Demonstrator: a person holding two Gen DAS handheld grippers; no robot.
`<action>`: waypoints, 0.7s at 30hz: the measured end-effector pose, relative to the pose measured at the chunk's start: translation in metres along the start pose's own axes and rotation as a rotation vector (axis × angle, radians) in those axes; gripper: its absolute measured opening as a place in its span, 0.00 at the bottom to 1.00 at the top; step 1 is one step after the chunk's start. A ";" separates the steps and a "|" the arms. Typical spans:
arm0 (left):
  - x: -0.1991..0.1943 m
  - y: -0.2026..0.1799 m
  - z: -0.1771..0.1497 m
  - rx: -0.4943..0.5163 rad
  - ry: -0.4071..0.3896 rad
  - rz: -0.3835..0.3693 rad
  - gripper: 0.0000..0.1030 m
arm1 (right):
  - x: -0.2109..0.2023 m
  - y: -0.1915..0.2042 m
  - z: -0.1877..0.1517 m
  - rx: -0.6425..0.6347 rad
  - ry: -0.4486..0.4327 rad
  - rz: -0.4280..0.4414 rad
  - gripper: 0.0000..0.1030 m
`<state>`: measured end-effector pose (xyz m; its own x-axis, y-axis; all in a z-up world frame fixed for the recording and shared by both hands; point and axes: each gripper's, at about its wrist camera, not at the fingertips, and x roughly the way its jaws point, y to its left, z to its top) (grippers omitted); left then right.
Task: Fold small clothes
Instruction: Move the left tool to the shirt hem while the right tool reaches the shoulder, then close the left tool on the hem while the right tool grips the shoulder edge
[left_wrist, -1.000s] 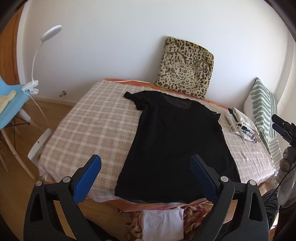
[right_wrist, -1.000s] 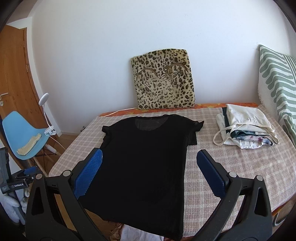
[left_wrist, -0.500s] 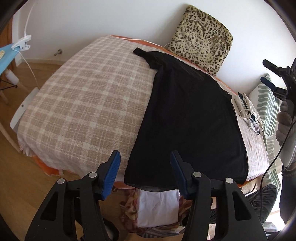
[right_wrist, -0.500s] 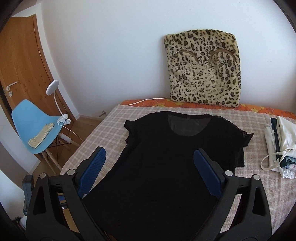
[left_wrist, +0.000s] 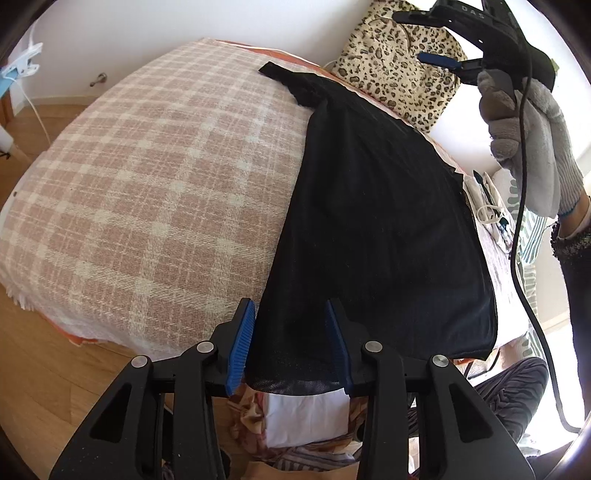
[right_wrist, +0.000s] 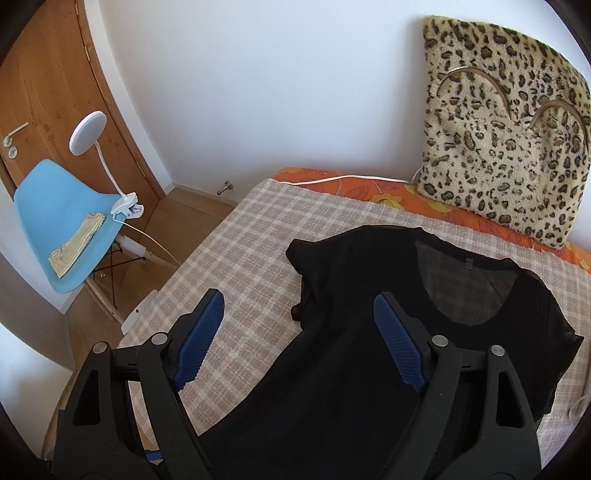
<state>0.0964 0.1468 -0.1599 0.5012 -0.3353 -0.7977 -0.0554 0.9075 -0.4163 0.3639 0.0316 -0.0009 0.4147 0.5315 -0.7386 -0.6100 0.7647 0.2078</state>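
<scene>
A black sheer T-shirt (left_wrist: 373, 221) lies flat on the checked blanket of the bed (left_wrist: 147, 184), neck toward the wall. My left gripper (left_wrist: 291, 332) is open, its jaws on either side of the shirt's near left hem corner. My right gripper (right_wrist: 295, 332) is open above the shirt's (right_wrist: 369, 369) left sleeve and shoulder. In the left wrist view the right gripper (left_wrist: 443, 40) shows high at the top right, held by a gloved hand.
A leopard-print cushion (right_wrist: 498, 129) leans on the wall behind the bed. A stack of folded clothes (left_wrist: 487, 206) lies on the bed's right side. A blue chair (right_wrist: 62, 221) with a clip lamp (right_wrist: 88, 133) stands left, by a wooden door. Fabric (left_wrist: 303, 413) sits below the bed's front edge.
My left gripper moved in to the hem corner and its jaws narrowed. My right gripper moved left and forward over the left sleeve.
</scene>
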 end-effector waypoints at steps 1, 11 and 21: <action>0.000 0.001 0.000 -0.001 -0.002 -0.001 0.32 | 0.011 0.003 0.004 -0.009 0.018 -0.008 0.83; 0.007 0.012 -0.003 -0.048 0.008 -0.079 0.28 | 0.104 0.021 0.034 -0.038 0.123 -0.021 0.76; 0.014 0.000 -0.003 0.020 0.001 -0.086 0.28 | 0.181 0.027 0.033 -0.088 0.225 -0.110 0.71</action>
<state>0.1013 0.1415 -0.1724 0.5028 -0.4121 -0.7598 0.0048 0.8804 -0.4743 0.4447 0.1608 -0.1079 0.3273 0.3455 -0.8795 -0.6300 0.7735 0.0693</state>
